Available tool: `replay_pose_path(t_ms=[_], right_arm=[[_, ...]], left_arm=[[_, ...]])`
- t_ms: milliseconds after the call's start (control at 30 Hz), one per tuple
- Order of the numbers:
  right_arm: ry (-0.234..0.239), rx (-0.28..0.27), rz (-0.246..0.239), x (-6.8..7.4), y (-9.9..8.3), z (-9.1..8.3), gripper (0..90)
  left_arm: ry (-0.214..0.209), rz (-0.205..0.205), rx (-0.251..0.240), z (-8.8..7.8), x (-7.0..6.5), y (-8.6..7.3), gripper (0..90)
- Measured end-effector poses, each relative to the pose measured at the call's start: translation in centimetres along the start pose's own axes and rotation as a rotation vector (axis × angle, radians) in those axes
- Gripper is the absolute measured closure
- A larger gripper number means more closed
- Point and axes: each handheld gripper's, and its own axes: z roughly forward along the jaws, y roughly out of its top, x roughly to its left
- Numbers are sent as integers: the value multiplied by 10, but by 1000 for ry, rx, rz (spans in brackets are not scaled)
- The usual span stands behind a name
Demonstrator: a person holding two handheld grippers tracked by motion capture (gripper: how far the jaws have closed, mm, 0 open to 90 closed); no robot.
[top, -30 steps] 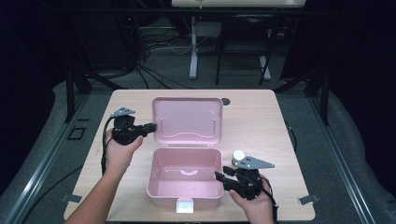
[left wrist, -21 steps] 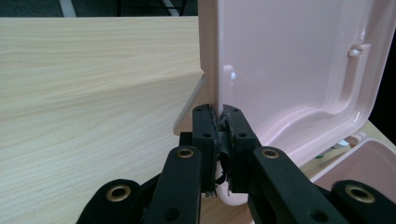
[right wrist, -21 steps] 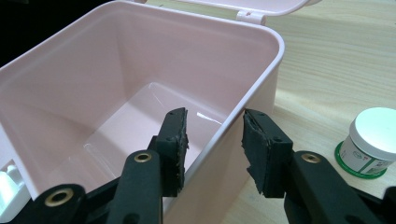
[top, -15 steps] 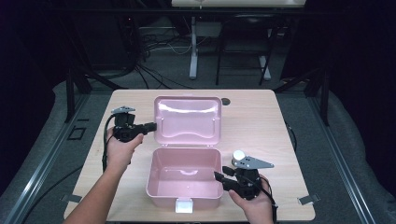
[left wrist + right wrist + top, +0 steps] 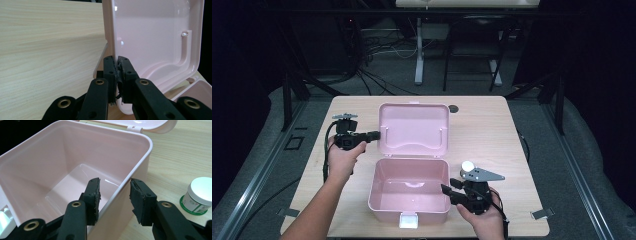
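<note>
- Lid [image 5: 413, 130] of pink box [image 5: 387, 212]: raised near upright on rear hinge, inner face towards the person, exactly as half a second and a full second back.
- Left gripper [image 5: 376, 134]: clamped narrow on lid's left edge, pads tight on either face of thin plastic in left gripper view; same spot on the rim as before, with barely any drift.
- Right gripper [image 5: 444, 189]: at box's right wall, near the front corner; jaws fairly wide and straddling the rim, one pad inside the cavity and one outside, with a gap showing on the outer side, so no real squeeze on the wall.
- Box itself: at the table's [image 5: 492, 130] near-middle, latch tab facing the person, cavity bare.
- Jar [image 5: 200, 193], white-capped with green base: standing on the wood just beside the right gripper, apart from the box.
- Change over the last second: practically none; lid angle, box position and both hands matching the earlier pictures.
- Meaning, as a judgement: a pause with the lid held open and the body loosely guarded, not a step under way; opening looks finished, loading not yet begun.
- Likely next need: right jaws off the wall and onto the jar, left grip kept firm lest the lid fall shut.
</note>
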Motion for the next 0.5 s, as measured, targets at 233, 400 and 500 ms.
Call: replay_pose_path(t_ms=[233, 400, 500], right_arm=[[0, -1, -3, 0, 0, 0, 598], [4, 2, 2, 0, 0, 0, 597], [4, 2, 0, 0, 0, 0, 597]], left_arm=[[14, 2, 12, 2, -1, 1, 856], [10, -12, 14, 3, 0, 1, 857], [9, -13, 17, 3, 0, 1, 857]])
